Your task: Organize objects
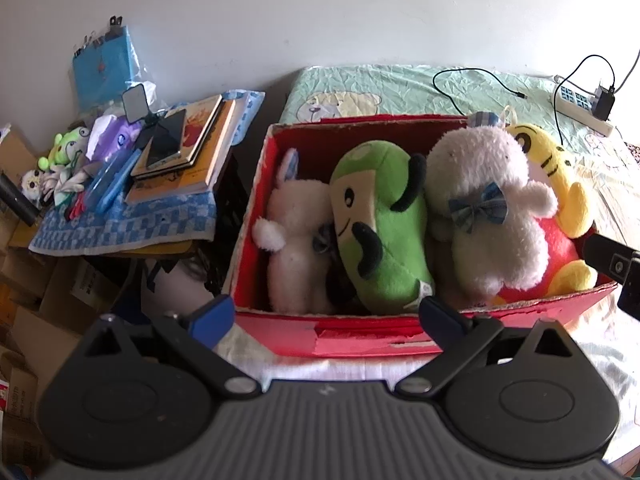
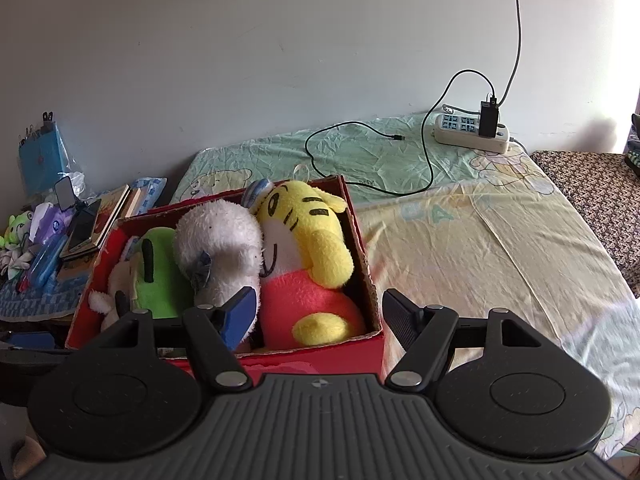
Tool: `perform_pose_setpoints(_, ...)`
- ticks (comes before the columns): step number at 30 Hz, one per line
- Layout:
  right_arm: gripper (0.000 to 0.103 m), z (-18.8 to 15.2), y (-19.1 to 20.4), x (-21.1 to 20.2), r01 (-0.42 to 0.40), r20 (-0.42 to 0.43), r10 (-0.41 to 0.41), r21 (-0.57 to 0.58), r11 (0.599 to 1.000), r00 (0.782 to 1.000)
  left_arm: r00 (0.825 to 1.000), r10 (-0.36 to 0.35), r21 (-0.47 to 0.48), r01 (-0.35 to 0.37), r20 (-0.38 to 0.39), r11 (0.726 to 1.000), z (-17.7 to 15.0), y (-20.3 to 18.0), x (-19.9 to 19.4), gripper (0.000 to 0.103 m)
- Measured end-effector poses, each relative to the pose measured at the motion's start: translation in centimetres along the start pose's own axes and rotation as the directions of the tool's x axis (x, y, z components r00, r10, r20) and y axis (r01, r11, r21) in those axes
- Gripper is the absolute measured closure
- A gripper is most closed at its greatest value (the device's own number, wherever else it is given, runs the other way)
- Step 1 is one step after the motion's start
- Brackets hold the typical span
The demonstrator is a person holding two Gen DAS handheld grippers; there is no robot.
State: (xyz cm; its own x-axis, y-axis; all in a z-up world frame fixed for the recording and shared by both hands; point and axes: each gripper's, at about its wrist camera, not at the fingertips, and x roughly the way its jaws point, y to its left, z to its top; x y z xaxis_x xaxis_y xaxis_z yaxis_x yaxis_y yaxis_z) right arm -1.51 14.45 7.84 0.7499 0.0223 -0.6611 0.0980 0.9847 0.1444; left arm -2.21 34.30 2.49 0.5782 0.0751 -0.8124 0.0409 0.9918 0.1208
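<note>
Left wrist view shows the red box (image 1: 360, 344) standing on the bed (image 1: 440, 84), and four soft toys are packed inside it side by side: a white rabbit (image 1: 296, 232) at the left wall, then a green plush (image 1: 376, 216), a pale fluffy plush with a blue bow (image 1: 488, 208), and a yellow tiger plush (image 1: 556, 184) in red clothes against the right wall. The left gripper (image 1: 326, 314) hangs just before the near wall of the box with its jaws spread wide, and nothing is between them. In the right wrist view the right gripper (image 2: 320, 312) is also spread wide and empty; its left finger stands over the near edge of the box, close to the fluffy plush, and its right finger is outside the box, above the sheet.

I judge that the packing step is finished or nearly so, because the bed around the box shows no loose toy (only a power strip (image 2: 472, 132) and a black cable (image 2: 360, 136) lie far behind). Some small toys (image 1: 64, 160) are on the side table (image 1: 120, 224) at the left, beside books (image 1: 188, 148) and a phone (image 1: 164, 140), but I cannot tell if they belong to the task.

The next move probably calls for one of two things: to reach left for these small toys, or to take the box walls with both grippers. The box is full, so any new toy must be pressed gently into a gap, and the tiger already sits higher than the rim
</note>
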Motion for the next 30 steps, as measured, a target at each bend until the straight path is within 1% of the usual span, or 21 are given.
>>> perform_pose_setpoints(6,0.031,-0.2,-0.2,-0.1,0.002,0.004,-0.002,-0.009,1.000,1.000,1.000,0.013,0.007,-0.013,-0.005,1.000,-0.5,-0.3,-0.1,0.004)
perform_pose_setpoints(12,0.031,-0.6,-0.7,-0.2,0.002,-0.001,-0.002,0.012,1.000,1.000,1.000,0.008,0.002,-0.008,-0.007,1.000,-1.0,-0.2,-0.2,0.004)
perform_pose_setpoints(18,0.031,-0.9,-0.9,-0.2,0.002,-0.004,-0.002,0.026,1.000,1.000,1.000,0.018,0.006,-0.018,-0.011,1.000,-1.2,-0.3,-0.1,0.004)
perform_pose_setpoints(30,0.031,-1.0,-1.1,-0.1,0.000,0.004,0.000,0.038,0.999,1.000,1.000,0.024,0.020,-0.025,0.008,0.999,-1.2,-0.3,-0.2,0.004)
